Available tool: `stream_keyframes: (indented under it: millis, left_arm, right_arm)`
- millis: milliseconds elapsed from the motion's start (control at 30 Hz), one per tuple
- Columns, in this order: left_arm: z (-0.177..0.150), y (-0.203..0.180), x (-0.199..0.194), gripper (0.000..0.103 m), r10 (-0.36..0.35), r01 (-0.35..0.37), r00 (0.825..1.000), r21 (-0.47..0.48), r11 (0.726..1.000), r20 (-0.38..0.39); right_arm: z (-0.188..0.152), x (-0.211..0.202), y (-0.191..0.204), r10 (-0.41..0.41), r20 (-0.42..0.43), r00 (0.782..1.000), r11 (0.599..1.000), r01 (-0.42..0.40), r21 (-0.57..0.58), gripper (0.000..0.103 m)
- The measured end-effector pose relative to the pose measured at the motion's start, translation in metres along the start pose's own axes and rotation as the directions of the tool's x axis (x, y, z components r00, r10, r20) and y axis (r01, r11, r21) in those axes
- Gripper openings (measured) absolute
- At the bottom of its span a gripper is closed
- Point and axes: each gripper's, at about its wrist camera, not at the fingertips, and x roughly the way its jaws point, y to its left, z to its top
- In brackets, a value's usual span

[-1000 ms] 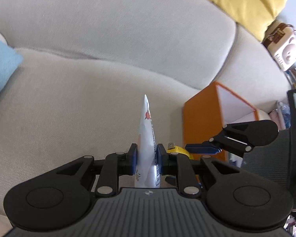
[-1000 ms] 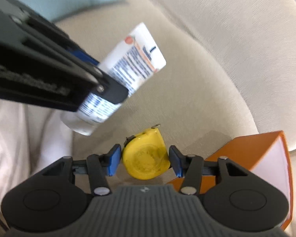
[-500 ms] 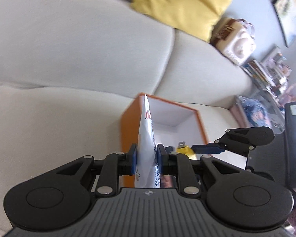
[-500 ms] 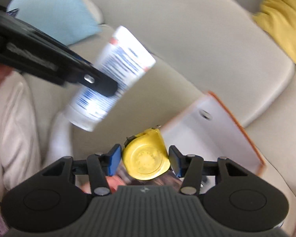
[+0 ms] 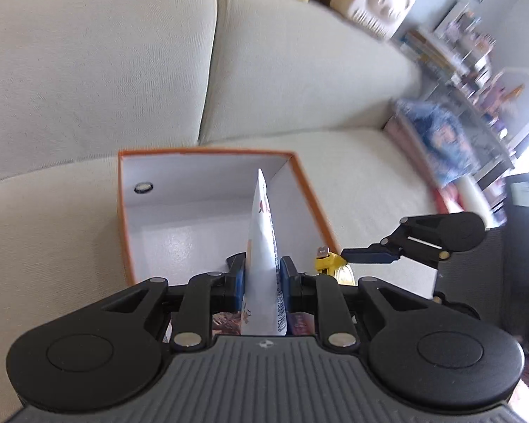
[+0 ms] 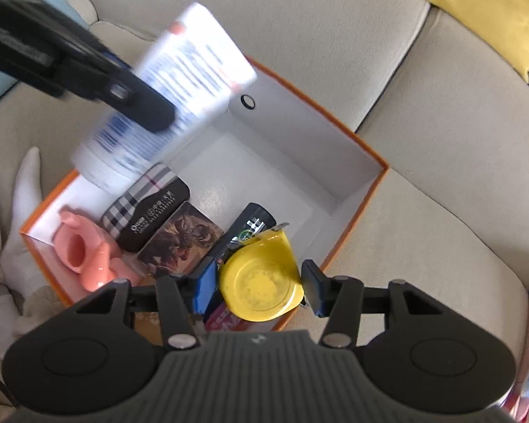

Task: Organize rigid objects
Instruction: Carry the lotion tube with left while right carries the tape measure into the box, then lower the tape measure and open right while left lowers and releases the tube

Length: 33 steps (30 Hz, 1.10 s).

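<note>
White tube [image 5: 262,243], printed label, crimped end pointing away from the camera: clamped edge-on between the blue pads of the left gripper [image 5: 262,275], held in the air above the open orange box [image 5: 208,153]. In the right wrist view the same tube [image 6: 172,95] is motion-blurred, at 11 o'clock, cap end lowest, over the box's near-left part.

Yellow tape measure [image 6: 259,273]: gripped flat side up between the pads of the right gripper [image 6: 259,282], metal tab end toward 12 o'clock. It hangs over the box's near-right edge [image 6: 352,232]. From the left wrist view only a yellow corner of it [image 5: 329,262] shows at 4 o'clock of the tube, with the right gripper's blue fingertip [image 5: 366,255] just beside it.

Box interior is white, with a ringed hole [image 6: 247,101] in the far wall. Contents, all toward the near end: pink plastic piece [image 6: 84,257] at 9 o'clock of the tape measure; checked-pattern case with dark half [image 6: 148,211] beside it; brown picture card [image 6: 180,239] touching that case; black packet [image 6: 252,222] partly under the tape measure. Far half of the floor is bare.

Box sits on the beige sofa seat [image 6: 423,246]. Yellow cushion [image 6: 476,7] at 1 o'clock, on the backrest. White-socked foot [image 6: 21,218] at 9 o'clock, just outside the box.
</note>
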Motion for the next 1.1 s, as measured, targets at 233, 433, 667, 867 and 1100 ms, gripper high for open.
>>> stream_keyframes:
  millis: [233,433,667,867,1100]
  left_arm:
    - [0.015,0.005,0.062,0.022,0.039,-0.042,0.995,-0.027,0.999,-0.093]
    - [0.019,0.019,0.087,0.022,0.06,-0.068,0.989,-0.049,0.997,-0.135]
    - [0.016,0.033,0.102,0.023,0.098,-0.109,0.982,-0.058,0.992,-0.163]
    - [0.01,0.036,0.11,0.023,0.098,-0.11,0.978,-0.058,0.992,-0.183]
    - [0.008,0.039,0.112,0.023,0.06,-0.077,0.982,-0.09,0.993,-0.181]
  right_arm:
    - [0.01,0.047,-0.005,0.052,0.002,0.999,0.978,-0.051,-0.203,0.053]
    - [0.018,0.082,-0.007,0.036,-0.085,0.996,0.889,-0.071,-0.452,0.053]
    - [0.026,0.113,-0.005,0.038,-0.189,0.981,0.827,-0.137,-0.546,0.053]
    - [0.033,0.131,0.0,0.016,-0.252,0.968,0.815,-0.158,-0.558,0.053]
    - [0.029,0.133,-0.009,0.013,-0.265,0.964,0.827,-0.16,-0.54,0.058]
